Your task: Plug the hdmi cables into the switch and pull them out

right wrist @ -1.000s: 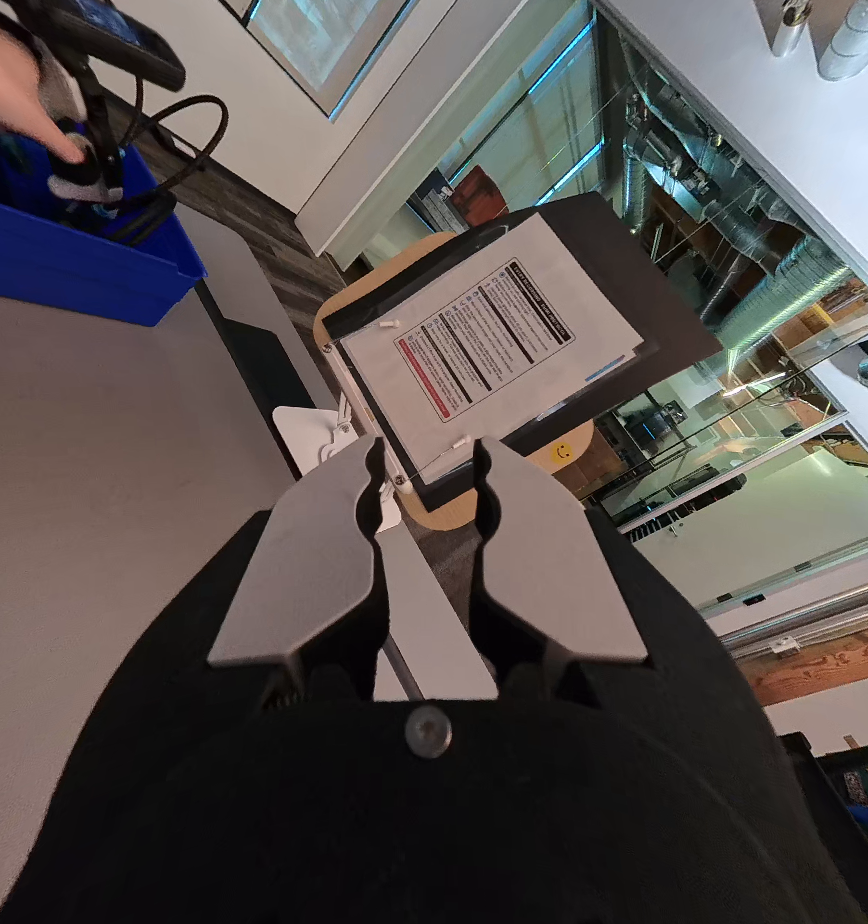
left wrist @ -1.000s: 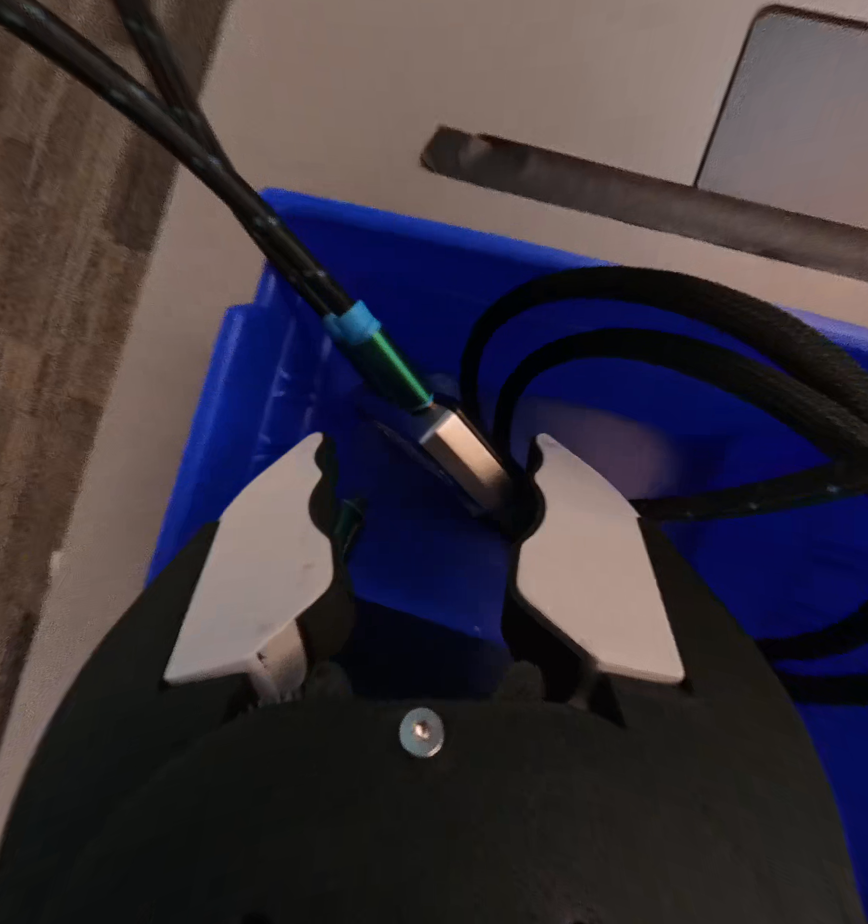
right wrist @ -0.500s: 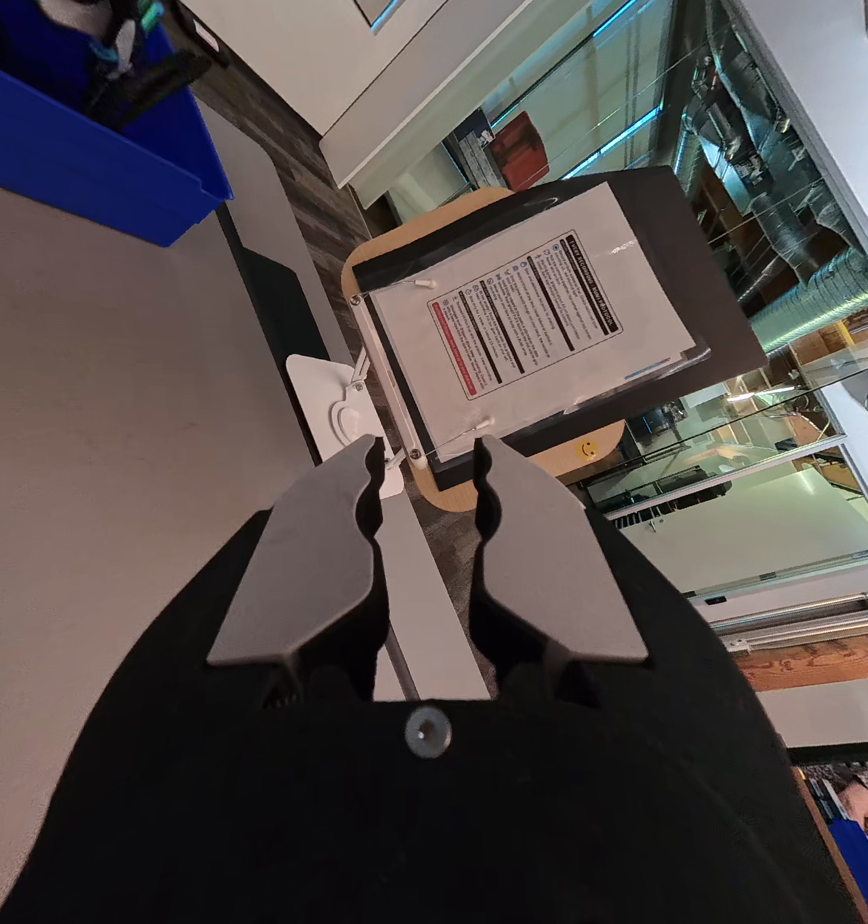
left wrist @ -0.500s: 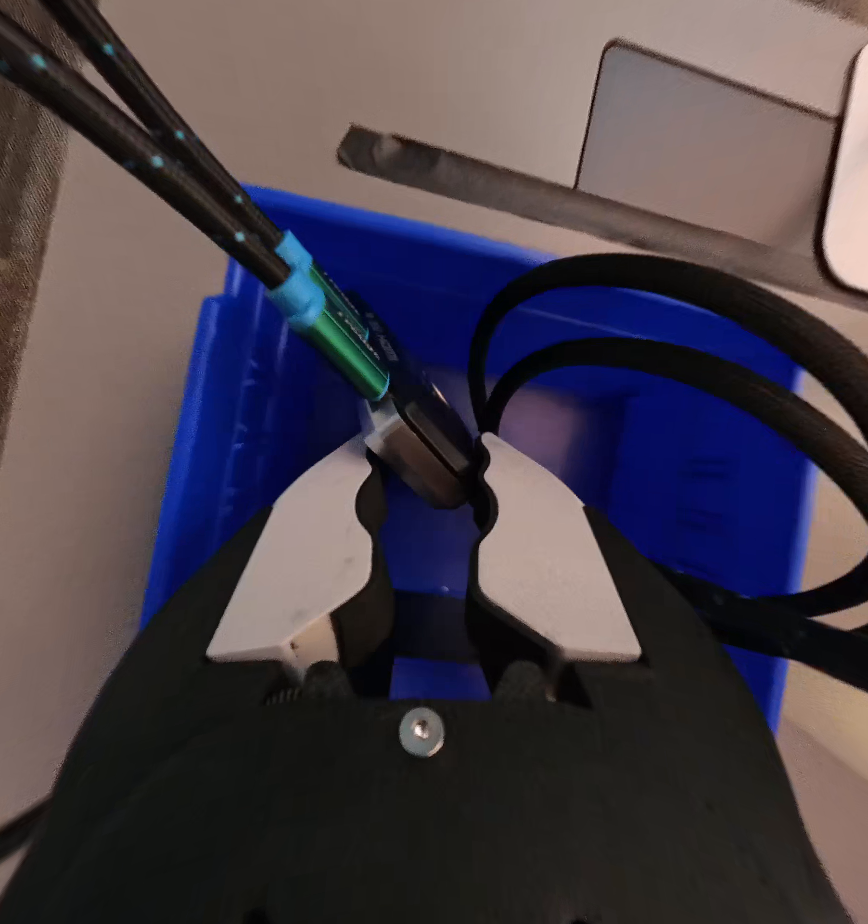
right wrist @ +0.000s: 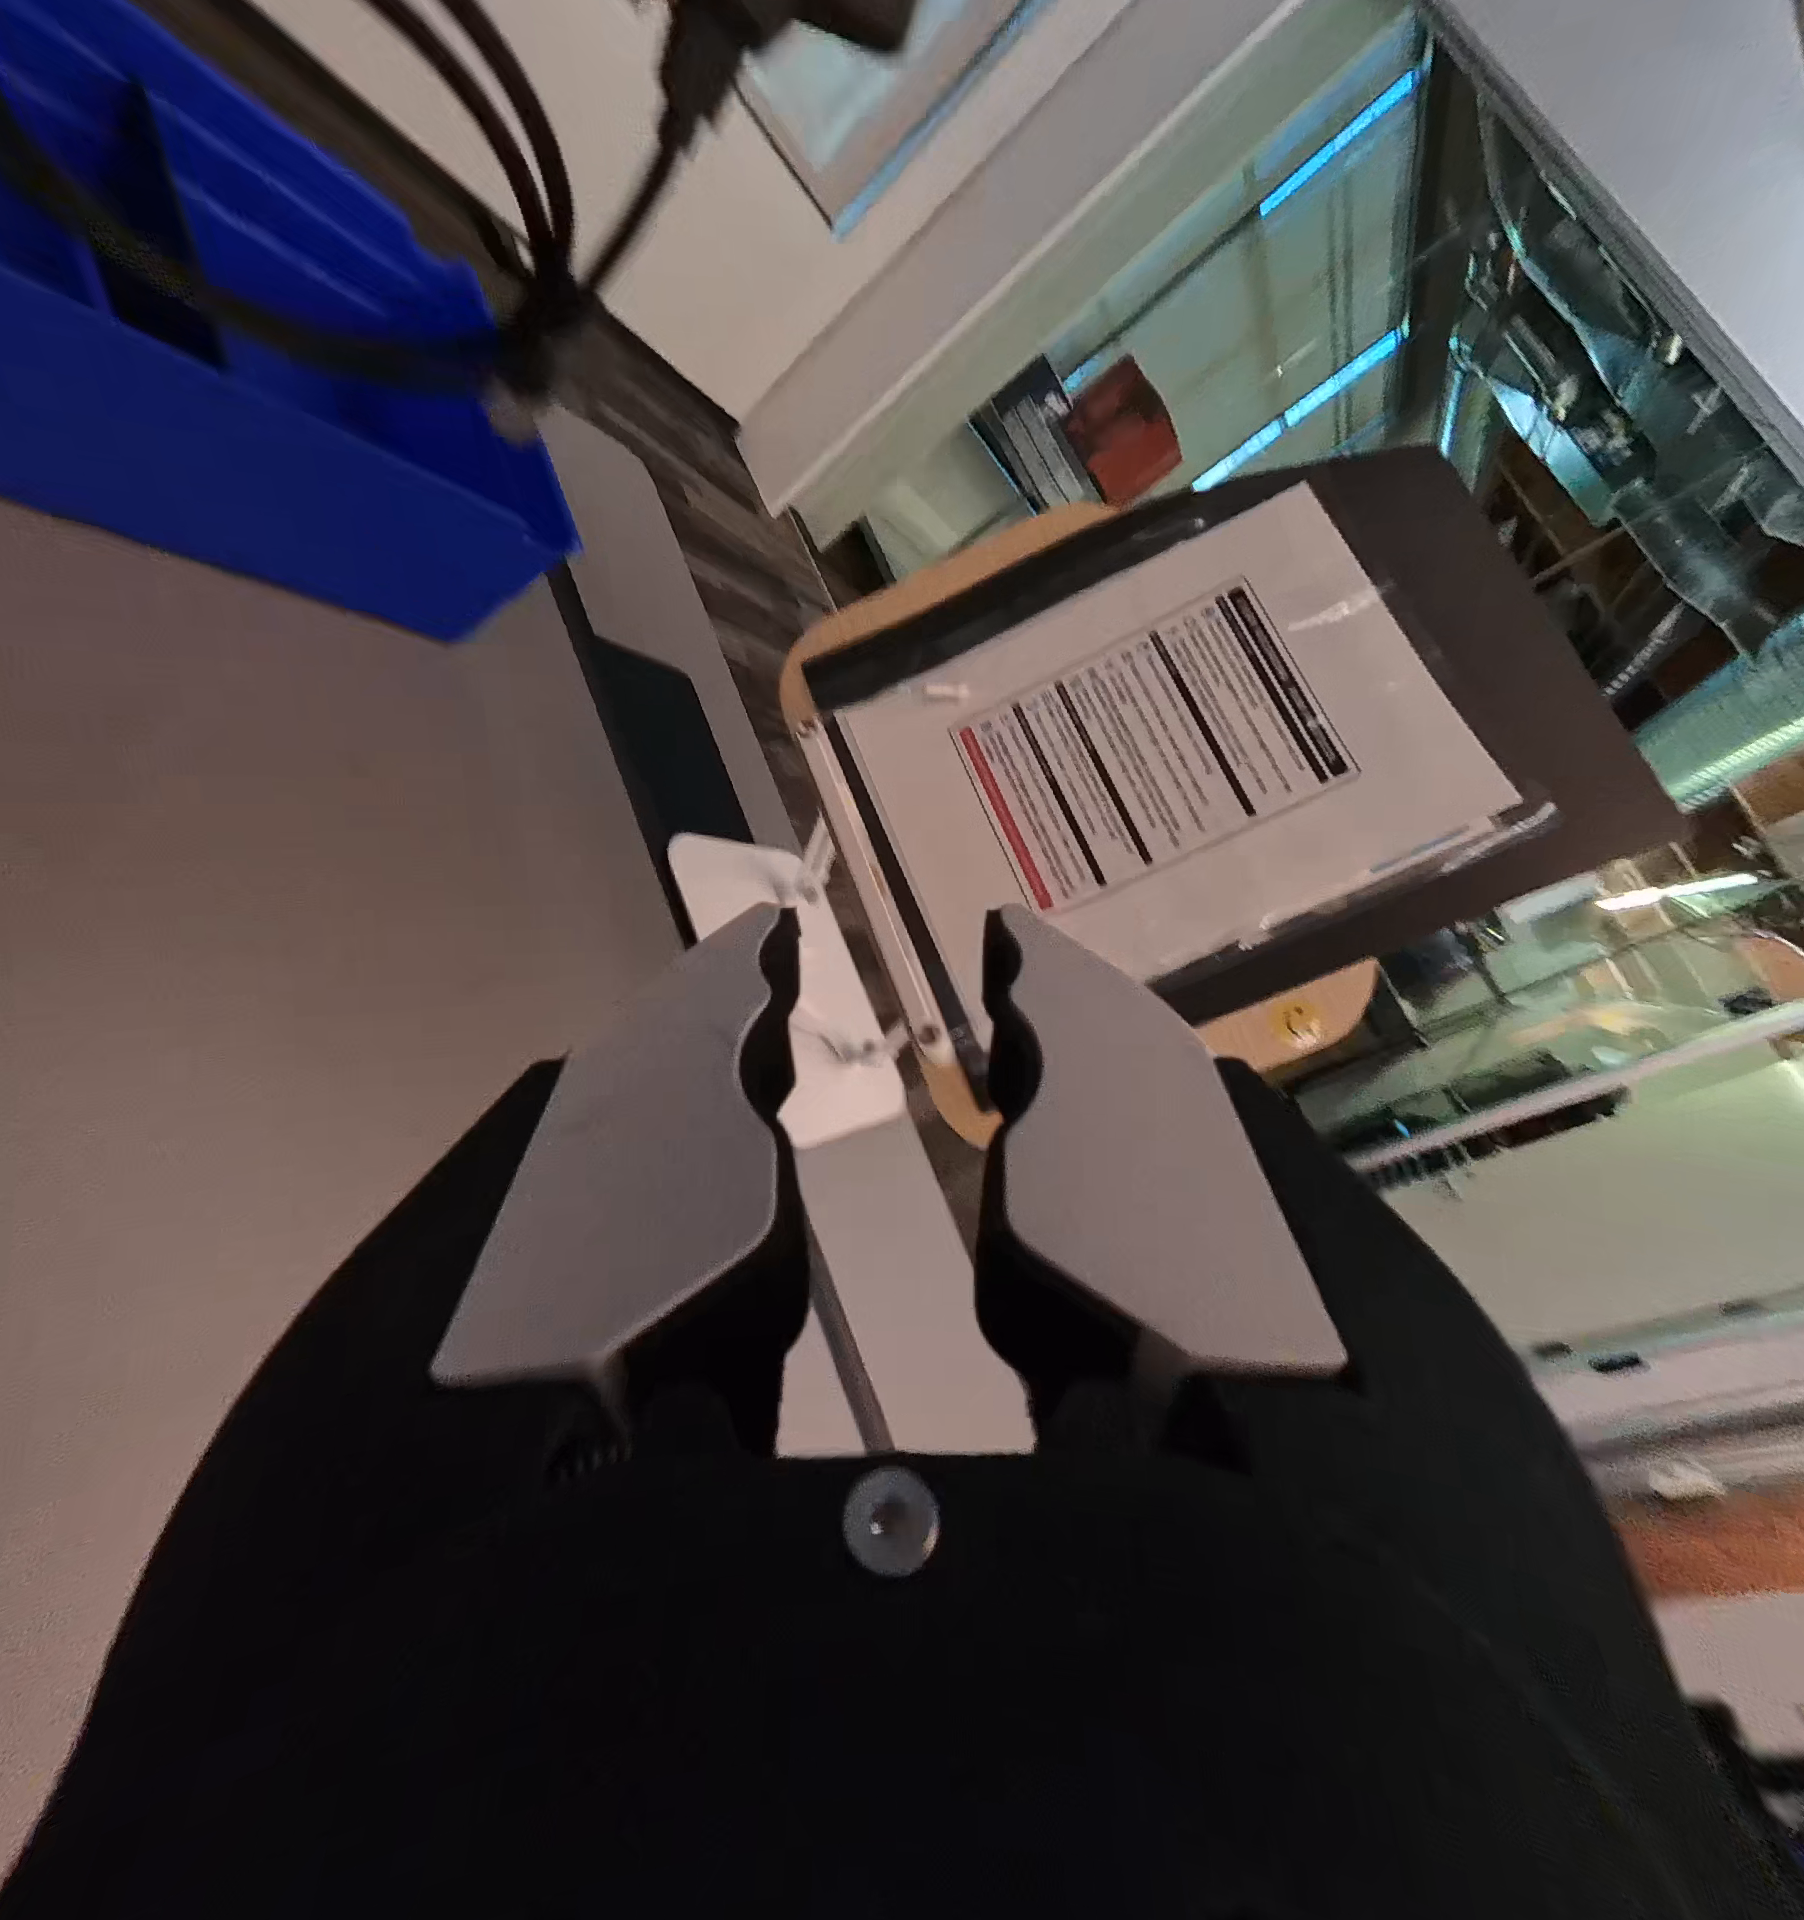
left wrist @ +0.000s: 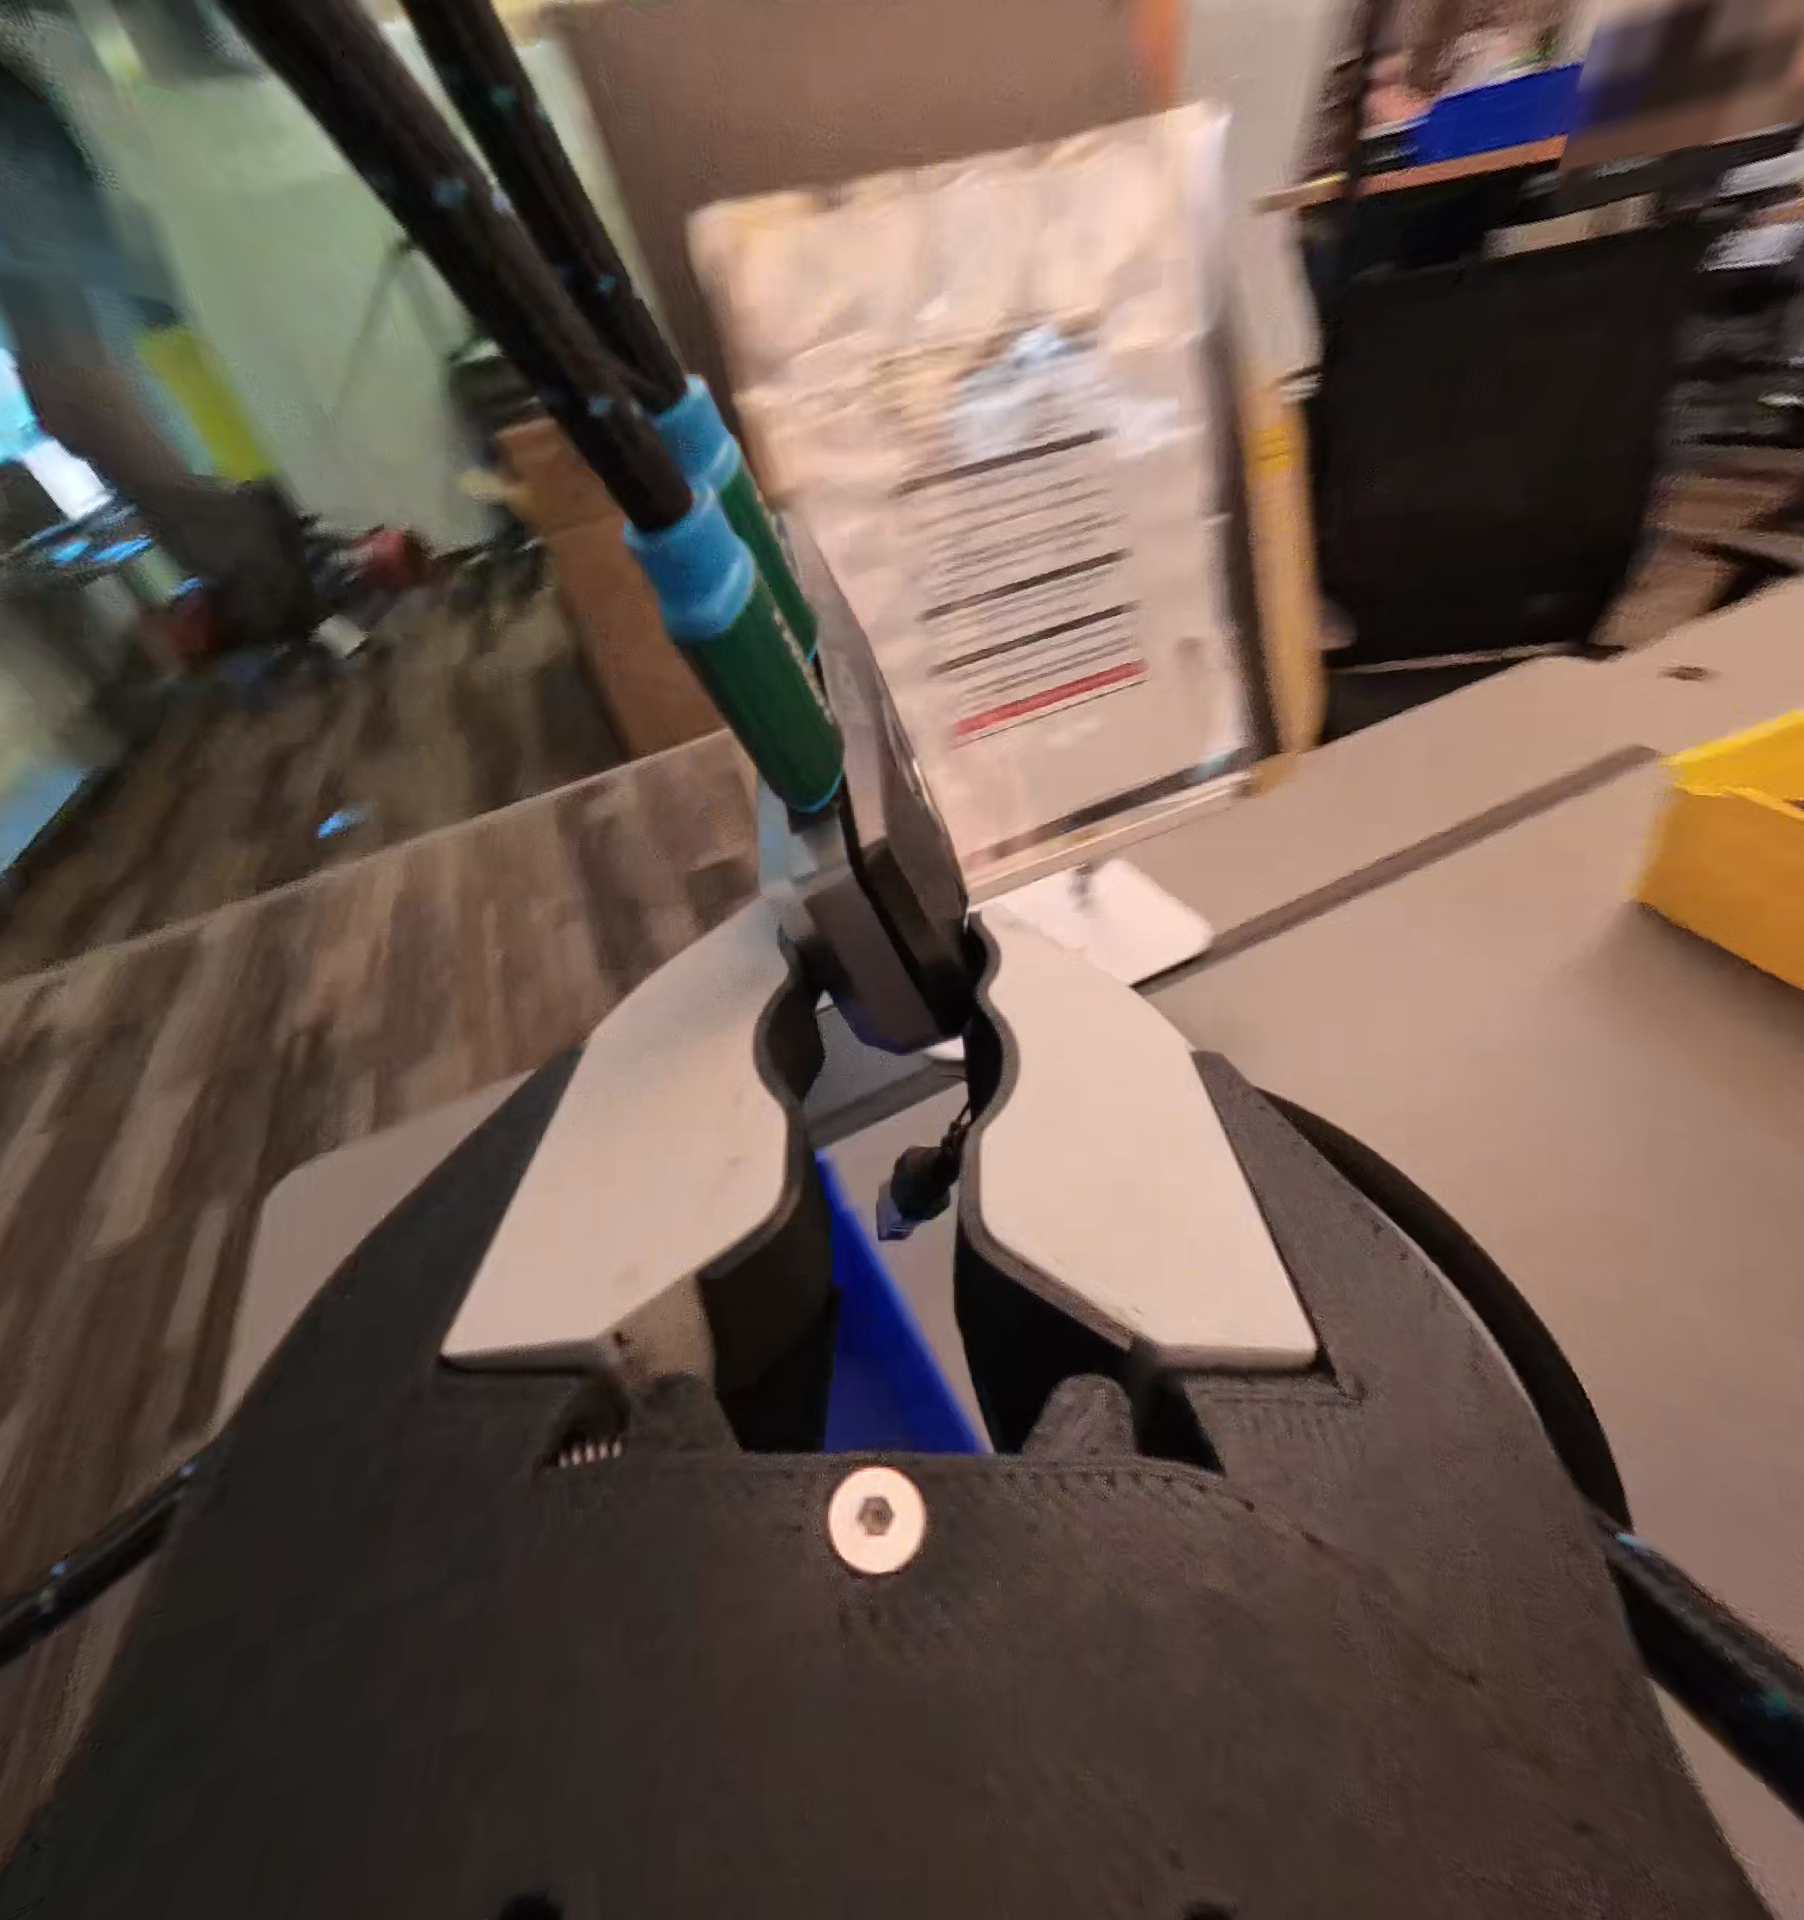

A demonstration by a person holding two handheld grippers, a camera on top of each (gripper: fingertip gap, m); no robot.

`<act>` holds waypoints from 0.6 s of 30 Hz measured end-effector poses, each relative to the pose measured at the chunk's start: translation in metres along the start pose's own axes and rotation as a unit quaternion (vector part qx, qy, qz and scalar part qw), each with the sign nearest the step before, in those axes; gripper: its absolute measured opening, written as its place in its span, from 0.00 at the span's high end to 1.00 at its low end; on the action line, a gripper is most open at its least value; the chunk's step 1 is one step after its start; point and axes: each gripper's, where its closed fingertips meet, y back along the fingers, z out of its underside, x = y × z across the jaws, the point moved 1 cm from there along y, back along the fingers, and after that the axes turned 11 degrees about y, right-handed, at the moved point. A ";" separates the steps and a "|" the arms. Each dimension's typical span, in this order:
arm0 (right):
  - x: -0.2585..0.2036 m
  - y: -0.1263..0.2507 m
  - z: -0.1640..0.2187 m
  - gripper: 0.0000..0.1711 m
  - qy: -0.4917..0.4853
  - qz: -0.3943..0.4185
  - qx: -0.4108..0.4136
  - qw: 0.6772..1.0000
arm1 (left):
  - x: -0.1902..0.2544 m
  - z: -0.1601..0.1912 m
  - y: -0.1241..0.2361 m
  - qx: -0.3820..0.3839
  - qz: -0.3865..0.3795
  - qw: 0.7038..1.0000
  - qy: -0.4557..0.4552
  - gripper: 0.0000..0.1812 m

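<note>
My left gripper [left wrist: 882, 935] is shut on the small dark grey switch [left wrist: 877, 977] and holds it up above the table. Two black braided hdmi cables [left wrist: 524, 270] with green plugs [left wrist: 763, 665] and blue collars stand plugged into the switch's top end. A short black cord with a blue tip [left wrist: 919, 1184] dangles between the fingers. My right gripper [right wrist: 887, 925] is open and empty over the grey table [right wrist: 254, 883], well apart from the switch. In the right wrist view black cables [right wrist: 534, 208] hang blurred above the blue bin [right wrist: 202, 468].
The blue bin's rim [left wrist: 877, 1351] shows below my left gripper. A yellow bin [left wrist: 1771, 862] stands on the table at the right. A sign stand with a printed sheet [left wrist: 1002, 468] on a white base [left wrist: 1116, 914] stands at the table's far edge, and it also shows in the right wrist view [right wrist: 1137, 758].
My left gripper closed on the switch inside the blue bin, then lifted it out and swung up to face the room. The right gripper stayed open and shifted only slightly.
</note>
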 end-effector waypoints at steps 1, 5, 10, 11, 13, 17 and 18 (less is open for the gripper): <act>-0.001 0.000 -0.006 0.80 -0.015 -0.005 0.022 1.000 | 0.024 -0.004 -0.002 0.002 0.038 0.999 -0.015 0.86; -0.008 0.004 -0.037 0.78 -0.115 -0.055 0.149 0.981 | 0.129 -0.001 -0.011 -0.010 0.207 0.976 -0.068 0.86; -0.002 0.006 -0.046 0.62 -0.283 -0.115 0.249 0.919 | 0.224 0.029 -0.012 -0.057 0.344 0.929 -0.126 0.86; -0.002 0.009 -0.047 0.61 -0.313 -0.139 0.270 0.900 | 0.234 0.033 -0.012 -0.064 0.359 0.922 -0.130 0.86; -0.002 0.017 -0.050 0.62 -0.359 -0.188 0.311 0.860 | 0.249 0.043 -0.011 -0.078 0.385 0.908 -0.145 0.86; -0.019 0.026 -0.051 0.74 -0.358 -0.272 0.339 0.826 | 0.265 0.057 -0.007 -0.100 0.428 0.885 -0.154 0.86; -0.022 0.030 -0.051 0.81 -0.346 -0.289 0.347 0.823 | 0.266 0.059 -0.008 -0.105 0.431 0.883 -0.152 0.86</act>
